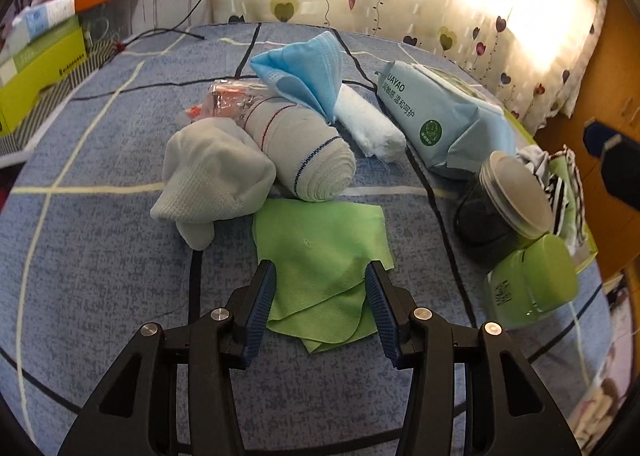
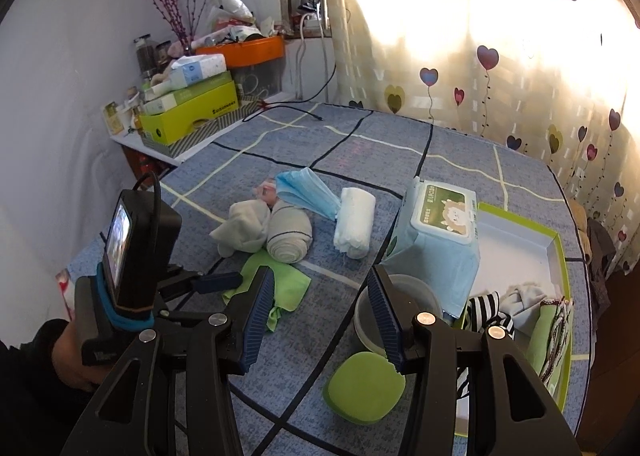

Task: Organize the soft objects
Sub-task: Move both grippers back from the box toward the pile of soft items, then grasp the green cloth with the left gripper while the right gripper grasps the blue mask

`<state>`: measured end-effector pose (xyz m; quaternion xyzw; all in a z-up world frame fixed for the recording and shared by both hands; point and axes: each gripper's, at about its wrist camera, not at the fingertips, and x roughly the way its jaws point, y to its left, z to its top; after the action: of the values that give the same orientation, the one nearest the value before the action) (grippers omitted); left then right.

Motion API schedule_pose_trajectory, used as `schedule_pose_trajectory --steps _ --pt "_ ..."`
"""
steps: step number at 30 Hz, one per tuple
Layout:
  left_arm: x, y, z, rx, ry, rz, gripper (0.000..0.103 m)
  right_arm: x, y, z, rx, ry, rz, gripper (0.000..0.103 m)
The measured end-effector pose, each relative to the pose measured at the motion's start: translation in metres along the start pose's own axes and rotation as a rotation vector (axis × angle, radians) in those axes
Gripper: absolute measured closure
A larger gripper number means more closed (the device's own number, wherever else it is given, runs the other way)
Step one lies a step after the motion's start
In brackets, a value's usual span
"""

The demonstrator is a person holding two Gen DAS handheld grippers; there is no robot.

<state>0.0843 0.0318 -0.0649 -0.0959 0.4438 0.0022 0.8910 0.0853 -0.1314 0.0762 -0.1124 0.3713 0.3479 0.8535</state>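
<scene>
Green cloth (image 1: 320, 256) lies flat and partly folded on the blue checked bedspread (image 1: 100, 256), its long axis running from about 11 o'clock to 5 o'clock in the left wrist view, one folded corner pointing toward the camera at 6 o'clock. The left gripper (image 1: 320, 276) stands over its near half with jaws spread wide, one blue pad (image 1: 260, 308) at either edge of the cloth; the pads do not press on it, so the cloth is free. At 11 o'clock from the cloth a white sock (image 1: 212, 180) is bunched up, touching a rolled grey sock (image 1: 308, 152) whose long axis points from 11 to 5 o'clock, its coiled end facing the camera. Beyond that, at 12 o'clock, a blue face mask (image 1: 308, 72) is draped over one end of a white rolled towel (image 1: 368, 124), which lies on the same diagonal. A wet-wipe pack (image 1: 436, 116) lies at 2 o'clock, with a dark jar (image 1: 500, 208) and a green container (image 1: 532, 280) near it at 3 o'clock. In the right wrist view the right gripper (image 2: 320, 316) hangs above the bedspread with jaws apart and nothing between them; the jar's lid (image 2: 400, 308) and green container sit just beyond its right finger. At 3 o'clock an open green-edged box (image 2: 560, 256) holds striped fabric (image 2: 488, 312) and other cloth. A hand (image 2: 68, 352) at 9 o'clock grips the left tool.
</scene>
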Motion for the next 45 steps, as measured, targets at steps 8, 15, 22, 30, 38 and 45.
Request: schedule_pose_trajectory --steps 8,15,22,30,38,45 --pt "-0.011 0.013 -0.002 -0.028 -0.02 -0.037 0.103 0.013 0.005 0.009 -0.011 0.017 0.003 0.055" --pt "-0.036 0.03 0.0 -0.055 -0.089 -0.075 0.103 0.033 0.014 0.02 -0.015 0.037 0.005 0.055" --pt "-0.052 0.052 0.002 -0.092 -0.131 -0.088 0.103 0.052 0.024 0.035 -0.03 0.056 0.006 0.055" --pt "-0.055 0.085 0.0 -0.156 -0.123 -0.102 0.103 0.081 0.038 0.04 -0.039 0.1 0.031 0.055" --pt "-0.035 0.057 -0.003 -0.035 -0.051 -0.112 0.051 0.082 0.041 0.038 -0.044 0.1 0.027 0.055" --pt "-0.018 0.029 -0.006 0.017 -0.013 -0.031 0.051 0.08 0.032 0.038 -0.028 0.095 0.016 0.055"
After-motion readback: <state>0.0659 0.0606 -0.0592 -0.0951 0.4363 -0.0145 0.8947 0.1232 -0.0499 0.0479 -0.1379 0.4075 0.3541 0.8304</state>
